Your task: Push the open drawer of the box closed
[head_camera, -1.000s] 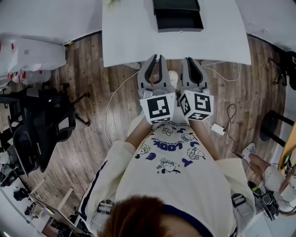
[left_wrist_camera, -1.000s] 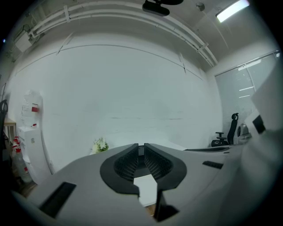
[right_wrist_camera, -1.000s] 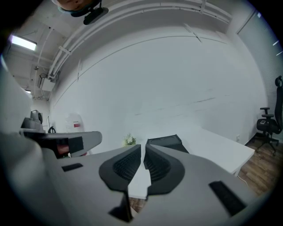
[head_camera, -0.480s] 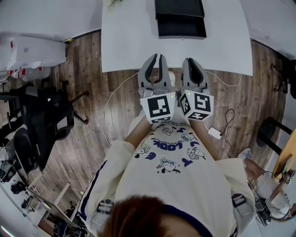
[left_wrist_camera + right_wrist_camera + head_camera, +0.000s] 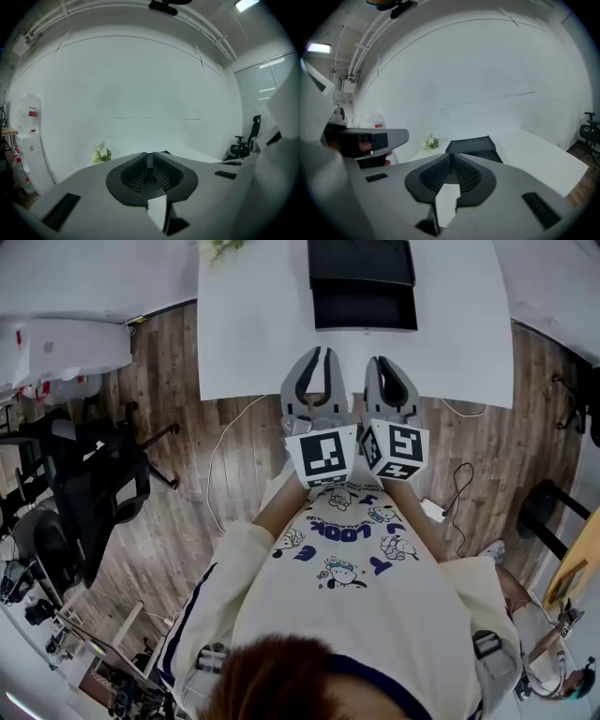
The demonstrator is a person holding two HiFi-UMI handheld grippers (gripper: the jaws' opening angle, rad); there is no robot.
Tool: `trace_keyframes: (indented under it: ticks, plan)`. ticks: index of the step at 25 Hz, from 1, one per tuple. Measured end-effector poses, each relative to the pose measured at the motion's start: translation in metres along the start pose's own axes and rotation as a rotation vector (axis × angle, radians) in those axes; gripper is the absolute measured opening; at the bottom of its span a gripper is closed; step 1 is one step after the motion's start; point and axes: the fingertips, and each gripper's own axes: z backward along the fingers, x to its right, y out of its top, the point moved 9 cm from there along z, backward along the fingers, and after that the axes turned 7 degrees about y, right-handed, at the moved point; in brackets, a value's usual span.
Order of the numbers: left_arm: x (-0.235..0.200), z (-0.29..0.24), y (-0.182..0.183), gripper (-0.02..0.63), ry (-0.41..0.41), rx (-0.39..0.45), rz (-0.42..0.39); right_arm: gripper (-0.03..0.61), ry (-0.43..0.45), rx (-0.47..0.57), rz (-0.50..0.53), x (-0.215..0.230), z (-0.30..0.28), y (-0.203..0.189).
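Note:
A black box stands at the far side of the white table, and its open drawer sticks out toward me. The box also shows in the right gripper view, ahead of the jaws. My left gripper and right gripper are side by side in the air at the table's near edge, well short of the drawer. Both are shut with nothing between the pads, as also shown in the left gripper and right gripper views.
A small bunch of white flowers sits at the table's far left corner. Black office chairs stand on the wood floor to the left. Cables and a white adapter lie on the floor below the table.
The table and box have come nearer in the head view. Both grippers now reach the table's near edge. Their jaws have stayed shut.

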Motion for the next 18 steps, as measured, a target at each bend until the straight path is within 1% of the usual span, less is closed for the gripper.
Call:
trace_keyframes:
  ticks: [8, 18]
  plan:
    - [0.005, -0.031, -0.004, 0.049, 0.001, -0.036, -0.001, 0.051, 0.022, -0.058, -0.017, 0.019, -0.030, -0.001]
    - [0.015, -0.065, -0.011, 0.049, 0.036, -0.077, 0.002, 0.051, 0.077, -0.115, -0.032, 0.045, -0.060, -0.003]
